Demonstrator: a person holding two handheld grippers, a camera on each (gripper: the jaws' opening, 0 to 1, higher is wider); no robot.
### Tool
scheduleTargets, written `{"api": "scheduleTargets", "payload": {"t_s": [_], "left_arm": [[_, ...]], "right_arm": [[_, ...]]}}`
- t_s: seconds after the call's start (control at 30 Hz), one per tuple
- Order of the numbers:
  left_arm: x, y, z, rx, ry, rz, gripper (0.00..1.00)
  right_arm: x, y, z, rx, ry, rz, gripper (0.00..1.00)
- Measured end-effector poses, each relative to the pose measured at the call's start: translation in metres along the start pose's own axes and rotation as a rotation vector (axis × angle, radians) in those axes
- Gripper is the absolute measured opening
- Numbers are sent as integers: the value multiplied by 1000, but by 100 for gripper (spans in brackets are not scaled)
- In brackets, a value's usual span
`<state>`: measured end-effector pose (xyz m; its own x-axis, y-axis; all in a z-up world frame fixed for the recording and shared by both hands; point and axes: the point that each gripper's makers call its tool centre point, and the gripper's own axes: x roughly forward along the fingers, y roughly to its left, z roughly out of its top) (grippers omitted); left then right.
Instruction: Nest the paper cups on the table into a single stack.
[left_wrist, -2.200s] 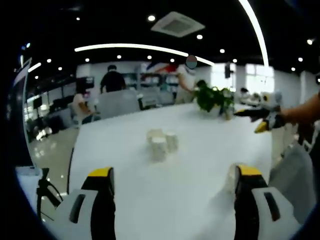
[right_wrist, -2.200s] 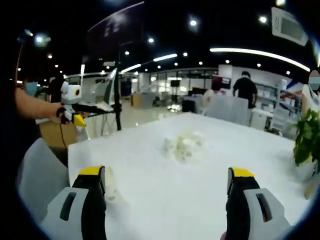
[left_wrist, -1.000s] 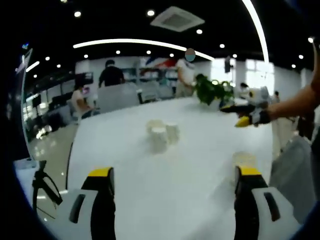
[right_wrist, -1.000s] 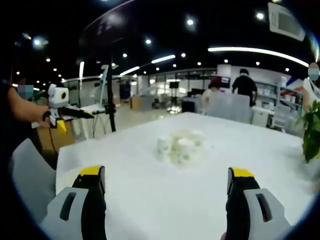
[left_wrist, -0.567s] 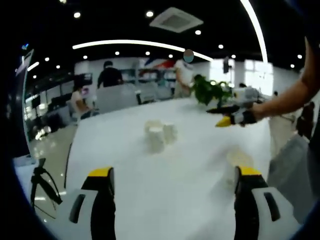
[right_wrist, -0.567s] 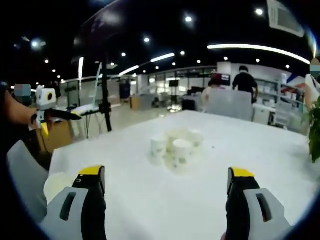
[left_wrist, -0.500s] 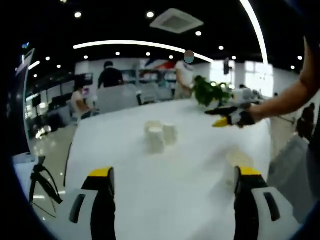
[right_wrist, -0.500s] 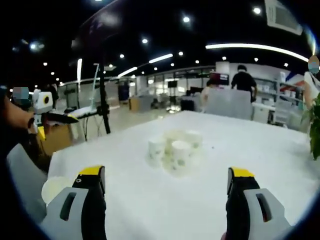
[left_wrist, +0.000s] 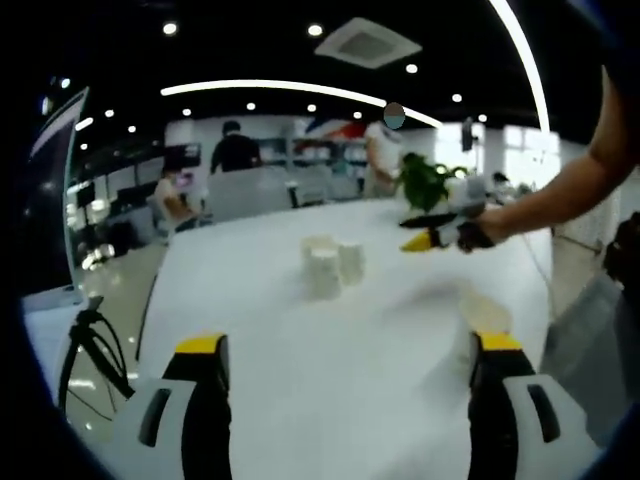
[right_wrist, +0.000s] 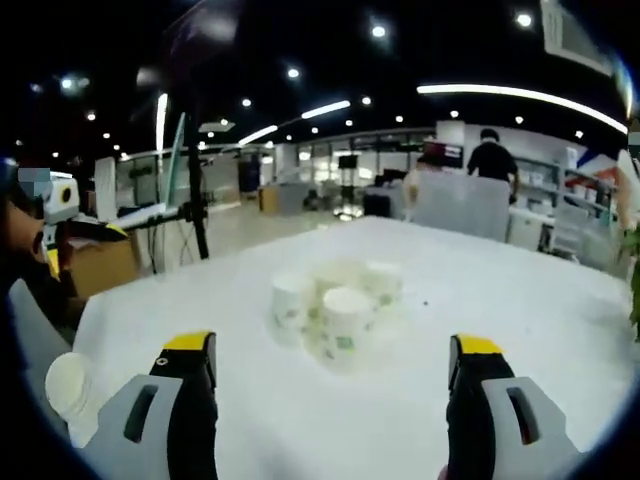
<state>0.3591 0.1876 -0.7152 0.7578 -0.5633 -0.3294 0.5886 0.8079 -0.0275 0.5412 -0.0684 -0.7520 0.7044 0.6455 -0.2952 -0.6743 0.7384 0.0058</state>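
A cluster of white paper cups (left_wrist: 330, 265) stands upright in the middle of the white table (left_wrist: 300, 370); in the right gripper view these cups (right_wrist: 335, 305) are closer and show small green prints. One lone cup (left_wrist: 483, 315) sits by the table's near edge, just beyond my left gripper's right jaw, and the same lone cup (right_wrist: 68, 385) lies at the lower left of the right gripper view. My left gripper (left_wrist: 348, 345) is open and holds nothing. My right gripper (right_wrist: 334, 345) is open too, facing the cluster. The right gripper (left_wrist: 438, 234) reaches in over the table.
A potted plant (left_wrist: 425, 180) stands at the table's far side. A tripod (right_wrist: 190, 190) rises beyond the table's left edge. Several people and chairs are in the background. The left gripper (right_wrist: 60, 215) shows at the far left, off the table.
My right gripper has moved closer to the cup cluster, which now looks larger in its view. In the left gripper view it has come further in over the table.
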Motion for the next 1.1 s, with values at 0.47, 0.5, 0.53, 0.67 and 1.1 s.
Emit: {"api": "scheduleTargets", "payload": {"t_s": [0.47,0.5,0.53,0.67,1.1], "left_arm": [[0,0,-2,12,21,3,99],[1,1,-3,13,23,5,99],[1,1,-5,14,27,8,99],[1,-3,-9,15,41,0,97],[-1,-9,-16,-12,52,-7,97]], "right_arm": [[50,-13,-8,-4,27,9,85],[53,-14,-8,-6,28,10,82],[58,-16,-10,-6,39,3,80],[71,-23,-15,18,42,-4,75],[97,-30,-33,59,74,-16,58]]}}
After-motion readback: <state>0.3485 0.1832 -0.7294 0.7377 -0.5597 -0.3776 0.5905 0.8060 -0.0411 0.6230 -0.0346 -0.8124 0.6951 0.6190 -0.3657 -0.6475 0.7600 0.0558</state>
